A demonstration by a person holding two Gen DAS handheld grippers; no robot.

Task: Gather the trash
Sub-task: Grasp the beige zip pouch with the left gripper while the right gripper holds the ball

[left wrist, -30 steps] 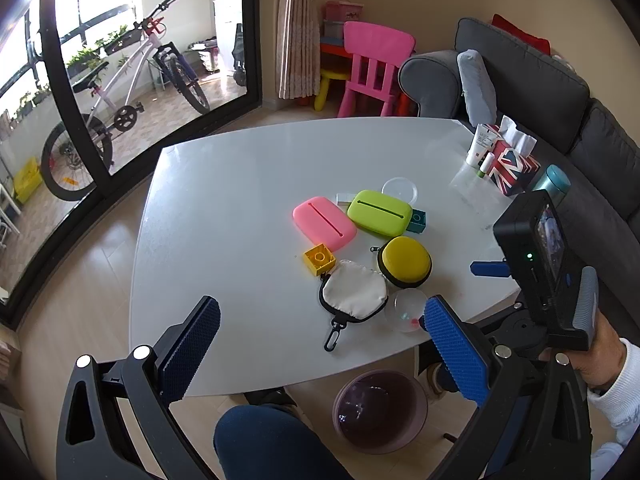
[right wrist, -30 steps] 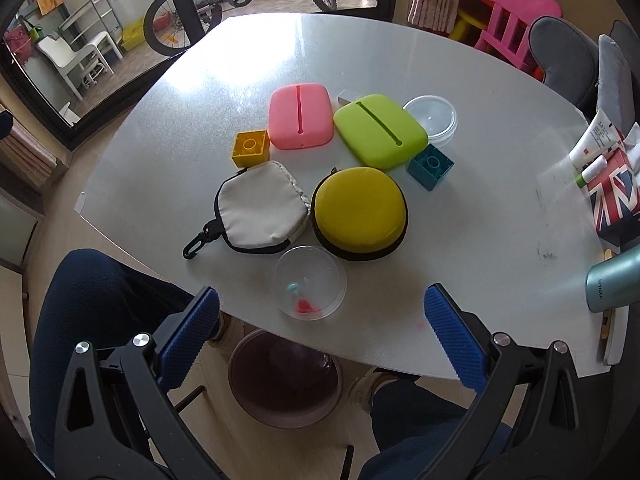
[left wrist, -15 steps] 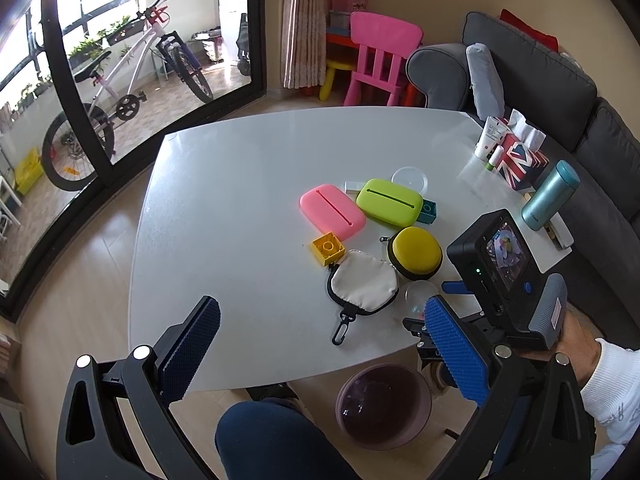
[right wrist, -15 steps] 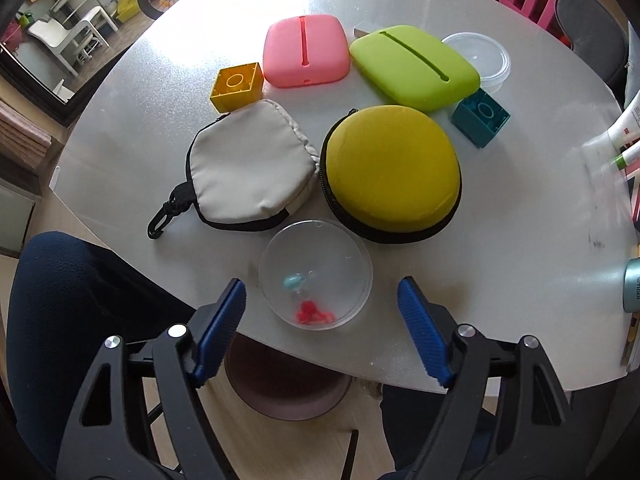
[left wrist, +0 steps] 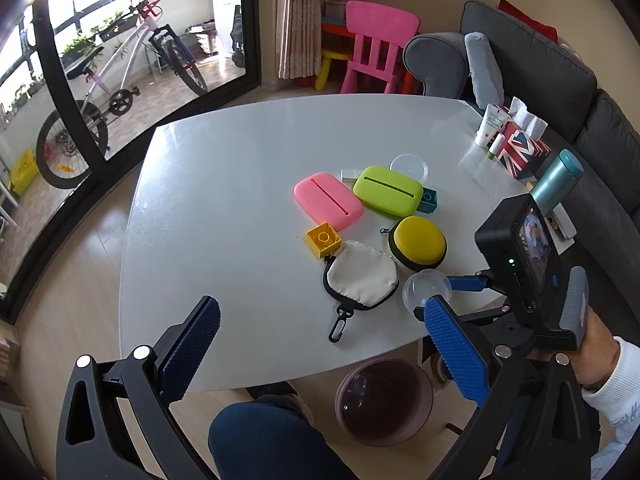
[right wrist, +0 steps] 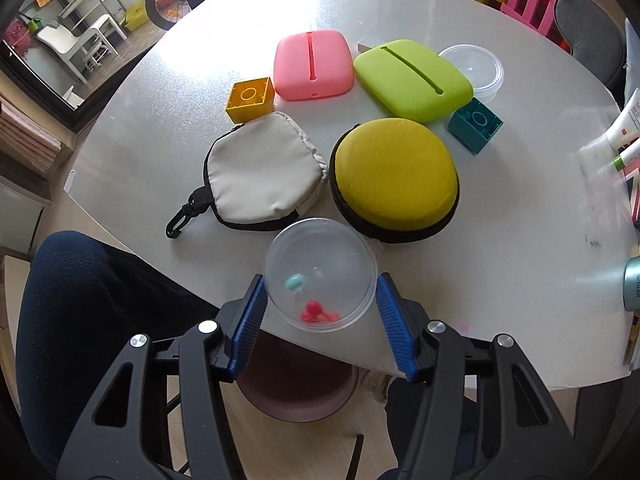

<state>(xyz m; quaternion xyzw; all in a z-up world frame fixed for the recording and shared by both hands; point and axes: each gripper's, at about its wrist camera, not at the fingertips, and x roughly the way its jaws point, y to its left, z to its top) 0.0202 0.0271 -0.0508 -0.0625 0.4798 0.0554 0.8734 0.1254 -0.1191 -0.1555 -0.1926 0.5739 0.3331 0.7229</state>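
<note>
Clear capsule (right wrist: 320,274) between right gripper (right wrist: 320,300) pads, jaws closing, contact unclear, left gripper (left wrist: 316,344) released

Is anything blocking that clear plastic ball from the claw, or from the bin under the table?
Nothing visible. The right gripper is closing with the clear capsule between its pads, and the bin sits open below the table edge.

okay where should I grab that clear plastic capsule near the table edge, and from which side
Grip the clear capsule across its widest middle, coming down from above at the near table edge. It is round and smooth, so pads set off-centre would probably slip. The right gripper is closing with the capsule between its jaws, one blue pad on either side; the white pouch and yellow case crowd the far side.
</note>
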